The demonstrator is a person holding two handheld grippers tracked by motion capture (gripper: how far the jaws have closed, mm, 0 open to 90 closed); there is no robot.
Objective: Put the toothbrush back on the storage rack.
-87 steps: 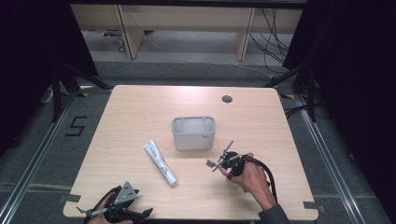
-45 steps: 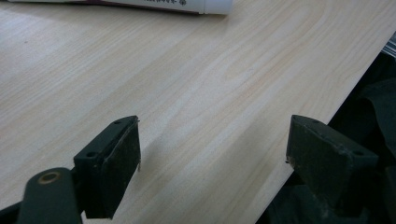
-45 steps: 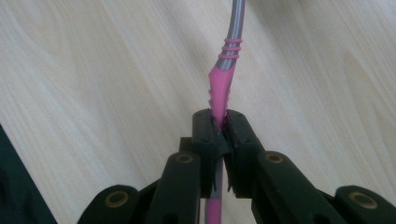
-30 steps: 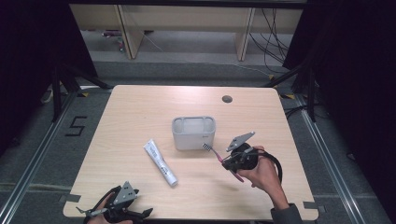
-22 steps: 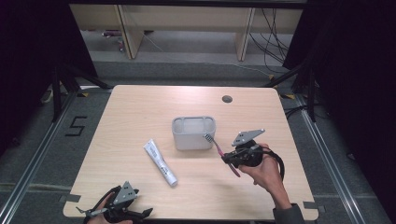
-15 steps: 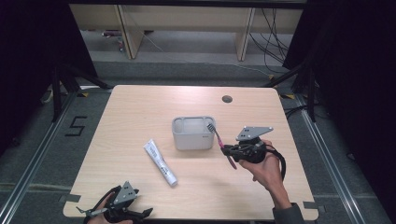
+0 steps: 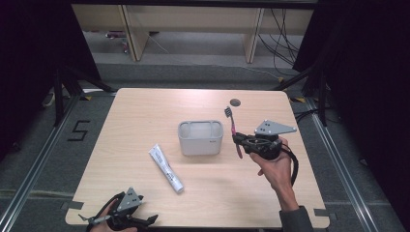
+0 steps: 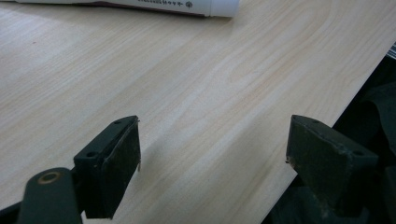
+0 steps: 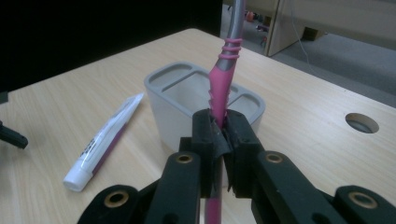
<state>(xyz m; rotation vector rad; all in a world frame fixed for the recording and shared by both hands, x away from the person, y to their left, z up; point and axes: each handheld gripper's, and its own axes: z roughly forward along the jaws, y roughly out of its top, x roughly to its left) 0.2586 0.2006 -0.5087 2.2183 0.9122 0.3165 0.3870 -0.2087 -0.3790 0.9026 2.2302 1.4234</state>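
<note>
Toothbrush is the thing in hand here: pink-handled with a grey neck, it stands nearly upright, head up, held above the bench just to the right of the grey holder.

Largest is the light wooden bench, with a round cable hole near its far edge. Around the middle of it sits the grey holder, a low rounded box whose top is split into compartments, seen more closely in the right gripper view.

The right tool is held up off the bench in the person's right hand, the grey three-cornered plate on top. In the right gripper view its two black jaws are pressed together on the pink handle, which rises between them in front of the holder.

The left tool rests at the near left edge of the bench. In the left gripper view its jaws stand wide apart with bare wood between them, holding nothing.

A white toothpaste tube lies flat on the bench, near the holder's left front, its cap toward the person; it also shows in the right gripper view.
</note>
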